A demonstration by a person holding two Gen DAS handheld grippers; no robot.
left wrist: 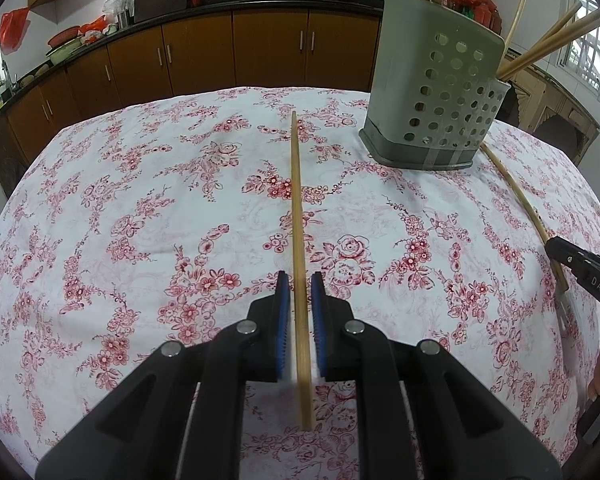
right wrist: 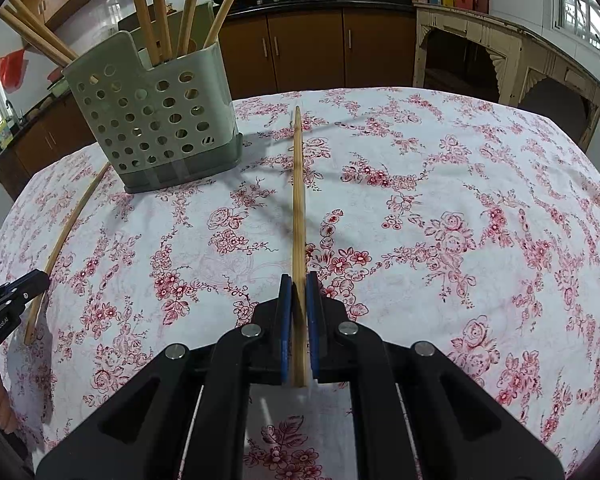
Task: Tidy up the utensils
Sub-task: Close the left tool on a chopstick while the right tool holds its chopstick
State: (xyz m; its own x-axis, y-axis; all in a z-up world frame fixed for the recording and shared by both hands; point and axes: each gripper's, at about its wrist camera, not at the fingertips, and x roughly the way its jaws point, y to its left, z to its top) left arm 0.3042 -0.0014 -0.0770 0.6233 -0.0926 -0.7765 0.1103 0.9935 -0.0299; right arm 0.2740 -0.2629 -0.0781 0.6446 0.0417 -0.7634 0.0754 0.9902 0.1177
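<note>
My left gripper (left wrist: 300,280) sits low over the white tablecloth with red flowers (left wrist: 140,200), its blue pads (left wrist: 285,300) slightly apart either side of a long bamboo chopstick (left wrist: 299,216) that runs straight out between them; I see thin gaps, no squeeze. My right gripper (right wrist: 299,284) is clamped on a second bamboo chopstick (right wrist: 299,200). The grey-green perforated plastic utensil holder (right wrist: 156,120), already full of chopsticks, stands between the two.
</note>
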